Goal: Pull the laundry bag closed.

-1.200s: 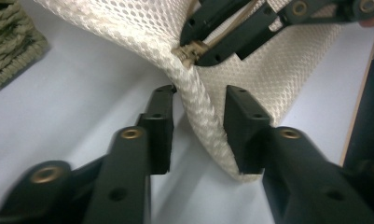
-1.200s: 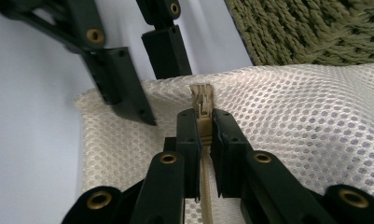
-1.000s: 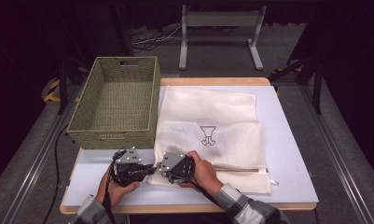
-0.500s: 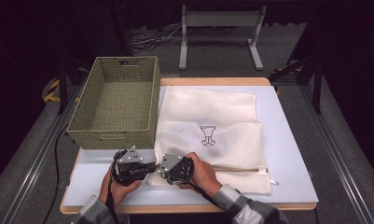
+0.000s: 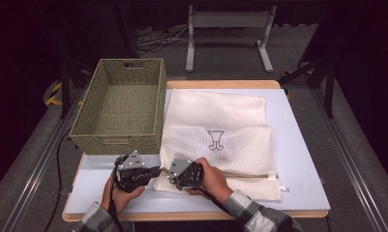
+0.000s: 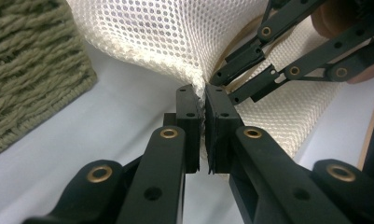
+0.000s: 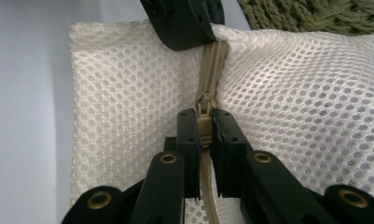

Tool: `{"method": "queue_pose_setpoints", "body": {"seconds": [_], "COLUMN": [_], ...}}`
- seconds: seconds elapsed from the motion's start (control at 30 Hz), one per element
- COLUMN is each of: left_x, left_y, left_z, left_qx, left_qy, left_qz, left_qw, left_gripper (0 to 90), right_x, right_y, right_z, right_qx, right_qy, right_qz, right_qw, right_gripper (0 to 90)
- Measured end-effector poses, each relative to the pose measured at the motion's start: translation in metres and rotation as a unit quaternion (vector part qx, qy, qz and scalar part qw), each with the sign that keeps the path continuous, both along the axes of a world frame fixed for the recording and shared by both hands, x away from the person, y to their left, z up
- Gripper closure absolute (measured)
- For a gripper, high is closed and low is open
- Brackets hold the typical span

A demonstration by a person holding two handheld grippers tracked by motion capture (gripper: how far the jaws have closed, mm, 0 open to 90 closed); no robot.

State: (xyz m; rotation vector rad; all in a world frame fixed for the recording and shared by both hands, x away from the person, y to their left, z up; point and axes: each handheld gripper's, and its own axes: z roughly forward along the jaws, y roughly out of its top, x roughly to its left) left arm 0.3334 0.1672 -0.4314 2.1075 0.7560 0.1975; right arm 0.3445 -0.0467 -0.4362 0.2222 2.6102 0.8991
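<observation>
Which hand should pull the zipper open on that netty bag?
The right one, probably. The right gripper is already shut on the zipper pull, while the left gripper pinches the corner of the mesh bag, good for holding it steady.

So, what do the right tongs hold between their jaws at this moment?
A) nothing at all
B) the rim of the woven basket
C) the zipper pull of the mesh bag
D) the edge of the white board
C: in the right gripper view, the right tongs are closed on the tan zipper pull of the white mesh bag, while the left tongs pinch the bag's corner.
</observation>
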Motion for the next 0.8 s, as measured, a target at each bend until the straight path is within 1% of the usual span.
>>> {"method": "queue_pose_setpoints", "body": {"seconds": [0.17, 0.23, 0.27, 0.3, 0.33, 0.37, 0.4, 0.43, 0.47, 0.6, 0.67, 0.8], "left_x": [-0.001, -0.001, -0.001, -0.001, -0.001, -0.001, -0.002, -0.002, -0.001, -0.001, -0.001, -0.002], "left_y": [0.002, 0.002, 0.003, 0.003, 0.003, 0.003, 0.003, 0.004, 0.004, 0.005, 0.006, 0.007], "left_z": [0.001, 0.002, 0.002, 0.002, 0.003, 0.004, 0.004, 0.004, 0.003, 0.004, 0.004, 0.005], "left_qx": [-0.005, -0.007, -0.007, -0.008, -0.008, -0.007, -0.010, -0.008, -0.010, -0.013, -0.012, -0.012], "left_qy": [-0.008, -0.006, -0.009, -0.011, -0.010, -0.014, -0.013, -0.013, -0.012, -0.011, -0.013, -0.015], "left_qz": [0.002, 0.000, 0.000, 0.002, 0.002, 0.003, 0.005, 0.003, 0.003, 0.002, 0.001, 0.001], "left_qw": [1.0000, 1.0000, 0.9999, 0.9999, 0.9999, 0.9999, 0.9999, 0.9999, 0.9999, 0.9999, 0.9998, 0.9998], "left_gripper": [85.7, 85.6, 85.6, 85.6, 85.6, 85.6, 85.6, 85.6, 85.5, 85.4, 85.3, 85.2], "right_x": [-0.001, -0.001, 0.000, 0.000, 0.000, 0.001, 0.001, 0.002, 0.002, 0.003, 0.003, 0.004], "right_y": [-0.005, -0.006, -0.009, -0.010, -0.012, -0.014, -0.016, -0.018, -0.020, -0.029, -0.031, -0.041], "right_z": [0.003, 0.003, 0.004, 0.004, 0.004, 0.004, 0.003, 0.003, 0.002, 0.001, 0.001, 0.002], "right_qx": [-0.008, -0.011, -0.011, -0.008, -0.011, -0.012, -0.012, -0.010, -0.013, -0.015, -0.014, -0.016], "right_qy": [-0.001, -0.002, 0.002, 0.004, 0.004, 0.006, 0.010, 0.013, 0.015, 0.025, 0.027, 0.031], "right_qz": [0.005, 0.005, 0.007, 0.004, 0.004, 0.004, 0.001, 0.000, 0.003, -0.004, -0.003, -0.005], "right_qw": [1.0000, 0.9999, 0.9999, 1.0000, 0.9999, 0.9999, 0.9999, 0.9999, 0.9998, 0.9996, 0.9995, 0.9994], "right_gripper": [82.6, 82.6, 82.6, 82.6, 82.6, 82.6, 82.6, 82.6, 82.5, 82.6, 82.6, 82.6]}}
